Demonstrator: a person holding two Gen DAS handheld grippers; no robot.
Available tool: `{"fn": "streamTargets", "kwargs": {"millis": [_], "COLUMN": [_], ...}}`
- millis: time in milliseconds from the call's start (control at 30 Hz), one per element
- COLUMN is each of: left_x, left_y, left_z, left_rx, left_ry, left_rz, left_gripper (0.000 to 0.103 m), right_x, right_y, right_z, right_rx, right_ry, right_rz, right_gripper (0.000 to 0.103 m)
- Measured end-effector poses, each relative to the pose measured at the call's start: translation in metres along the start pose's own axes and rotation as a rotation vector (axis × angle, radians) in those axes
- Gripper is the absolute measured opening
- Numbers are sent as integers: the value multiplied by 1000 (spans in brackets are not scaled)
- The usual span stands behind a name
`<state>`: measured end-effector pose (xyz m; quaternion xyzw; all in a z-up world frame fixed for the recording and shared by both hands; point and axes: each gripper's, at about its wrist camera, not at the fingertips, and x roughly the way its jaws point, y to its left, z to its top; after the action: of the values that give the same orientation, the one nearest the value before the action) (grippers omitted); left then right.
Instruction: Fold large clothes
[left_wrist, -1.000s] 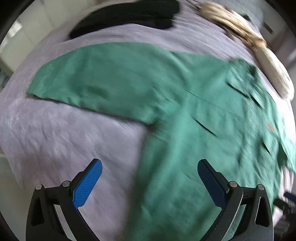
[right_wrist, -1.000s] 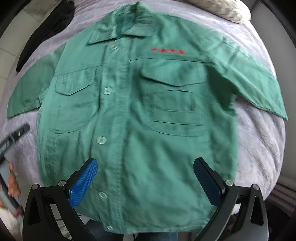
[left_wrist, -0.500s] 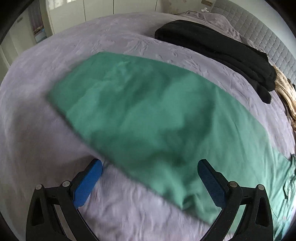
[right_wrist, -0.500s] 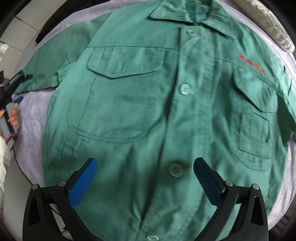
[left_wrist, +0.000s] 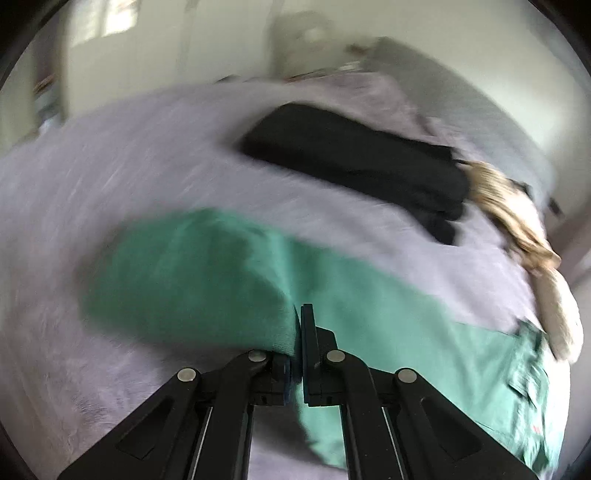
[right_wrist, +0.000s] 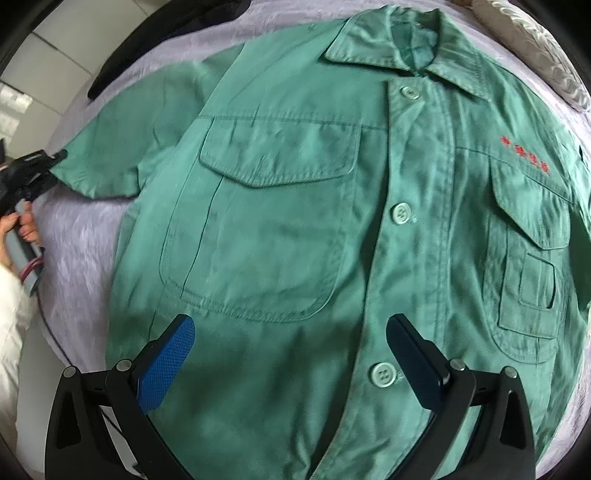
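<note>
The bed (right_wrist: 85, 236) fills both frames — a green shirt (right_wrist: 295, 221) lies buttoned and flat across its centre. At lower centre, the left hand-held gripper (left_wrist: 299, 354) pinches the sleeve (left_wrist: 192, 273) edge; the right hand-held gripper (right_wrist: 290, 363) hovers spread over the shirt's front.

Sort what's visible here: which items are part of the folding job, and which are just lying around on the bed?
Part of the job:
green shirt
left gripper, shut on the shirt's sleeve
right gripper, open above the shirt

Just lying about:
black garment
beige knitted item
</note>
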<state>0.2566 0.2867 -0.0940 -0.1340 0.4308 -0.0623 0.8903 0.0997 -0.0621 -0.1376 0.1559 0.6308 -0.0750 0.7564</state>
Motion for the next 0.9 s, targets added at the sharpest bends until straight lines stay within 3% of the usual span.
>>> {"fn": "streamTargets", "kwargs": {"millis": [233,333,433,500,667,733,767,800,900], "left_x": [-39,-52,-42,-29,4,3,3,-5,-34], "left_y": [-162,-242,-306,-331,-360,-354,-350,-346,-331], "left_z": [-5,-40,-85,-118,-205,-223,-227,-230,-229], "left_rx": [283,420,528,604,842,903,913,922,958], "left_ry": [-16,15,116,160,257,263,260,236,163], "left_rz": [-298,-407,-483,-472,-276,-229,-226,-226,-211], "left_gripper": [5,5,5,5,7,45,91,103,103], "right_x": [-31,-42,-55,-61,-59,-59,-61,-62,-67], "right_y": [-70,-100,-132,-158,-201,-208,-210,-210,-199], "right_z": [3,-2,-9,-14,-24,-27,-26,-24,-4], "right_rx": [139,202,265,320,387,389,380,370,316], "right_ry": [-75,-123,-158,-174,-146,-146,-151,-158,-189], "right_rz": [6,-21,-49,-66,-91,-96,-105,-111,-113], "right_gripper": [103,103,103,103,103,103,103,103,103]}}
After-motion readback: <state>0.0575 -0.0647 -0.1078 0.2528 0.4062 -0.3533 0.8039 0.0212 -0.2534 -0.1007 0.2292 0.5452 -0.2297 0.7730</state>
